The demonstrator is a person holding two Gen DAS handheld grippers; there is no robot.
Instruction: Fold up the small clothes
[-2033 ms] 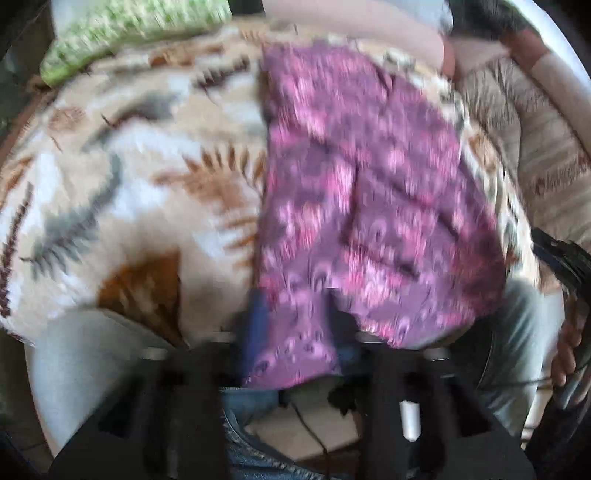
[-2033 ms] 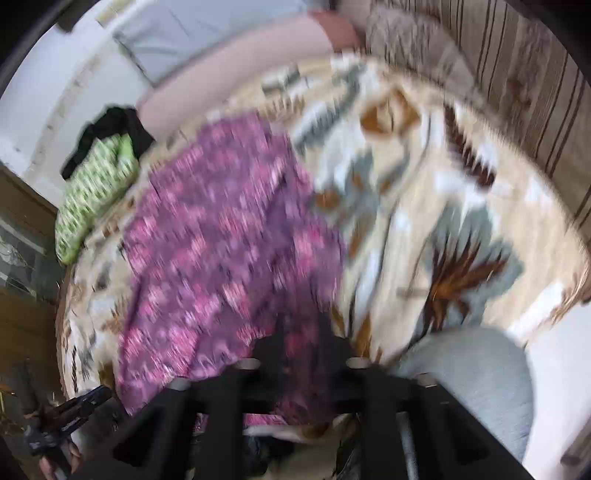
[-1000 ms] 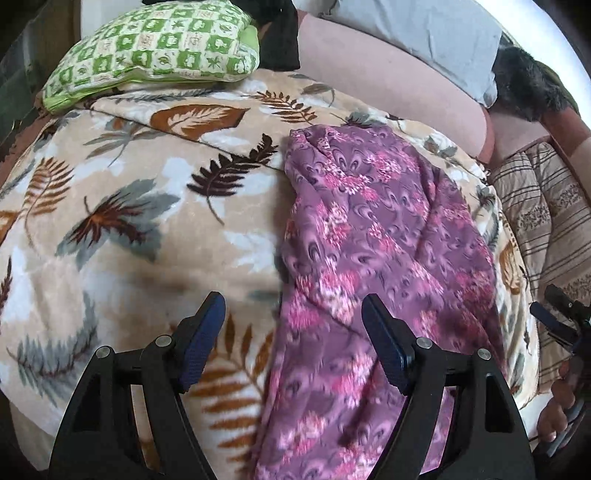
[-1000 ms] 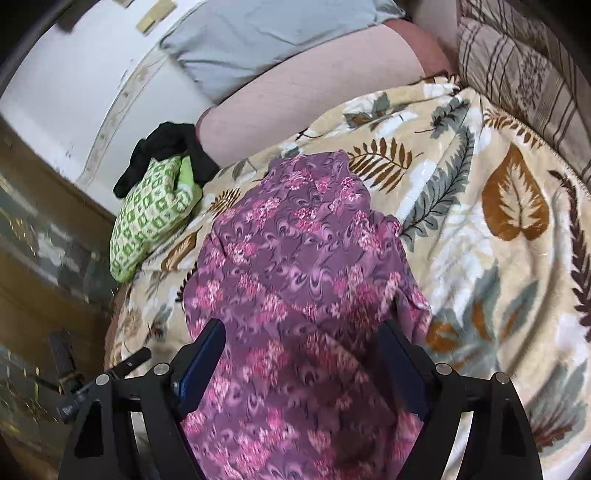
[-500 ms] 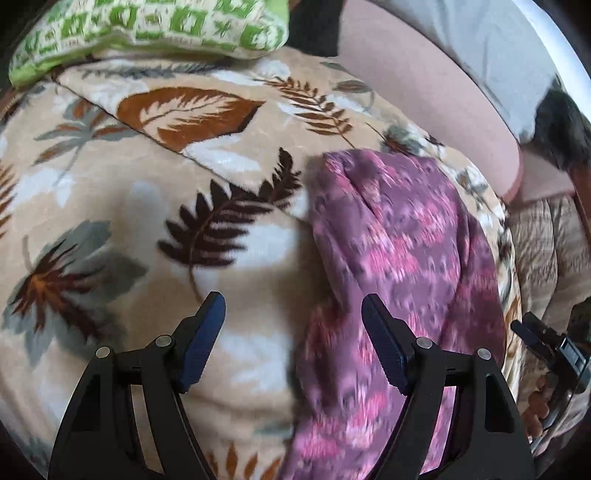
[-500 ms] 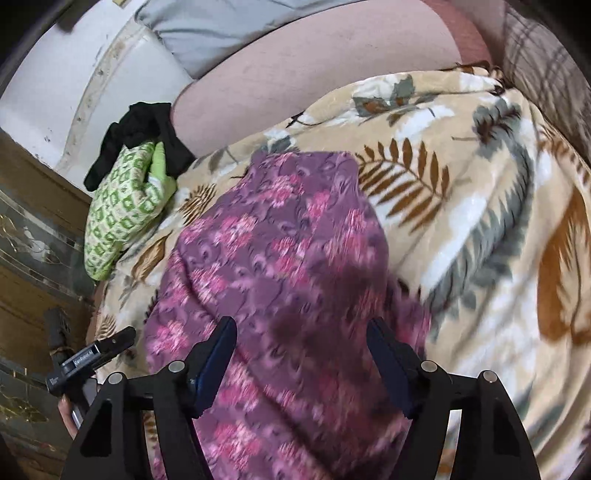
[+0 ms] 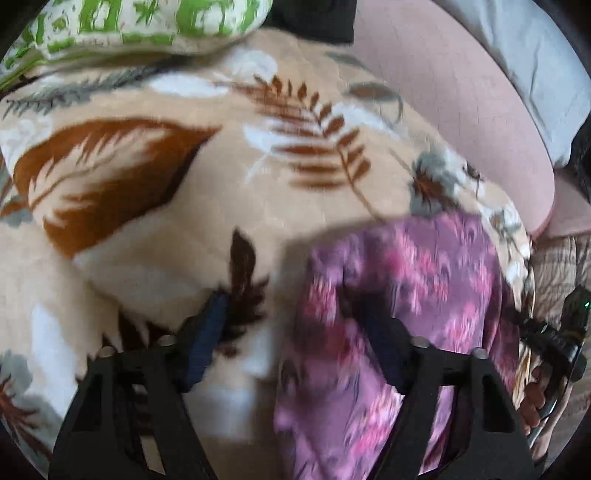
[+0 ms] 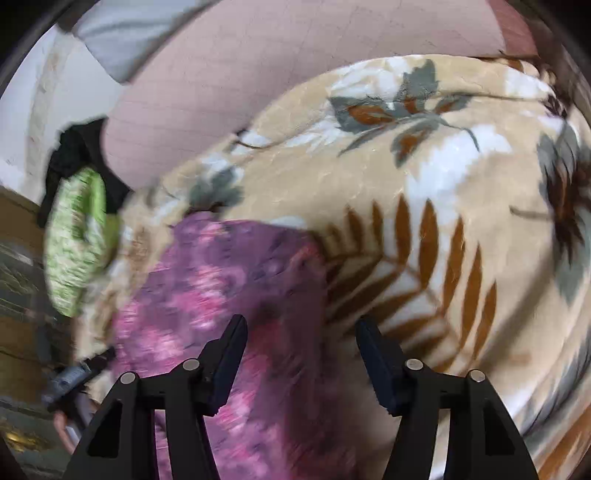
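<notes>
A purple floral garment [image 7: 406, 295] lies flat on a beige leaf-print blanket [image 7: 147, 221]. In the left wrist view its far left corner sits just ahead of my left gripper [image 7: 295, 332]. The left gripper's jaws are closing, and the garment's left edge lies between them with a gap still showing. In the right wrist view the garment [image 8: 221, 277] has its far right corner ahead of my right gripper [image 8: 303, 354]. The right gripper's jaws are also closing, and the garment's right edge runs between them without being pinched.
A green patterned pillow [image 7: 129, 29] and a black cloth [image 8: 74, 147] lie at the blanket's far left end. A pink bolster [image 8: 258, 74] and a grey pillow [image 7: 535, 74] run along the back. A striped cushion [image 7: 561, 266] lies to the right.
Both grippers have moved forward and down, from the garment's near part to its far corners. Both pairs of jaws have narrowed, the right more than the left.
</notes>
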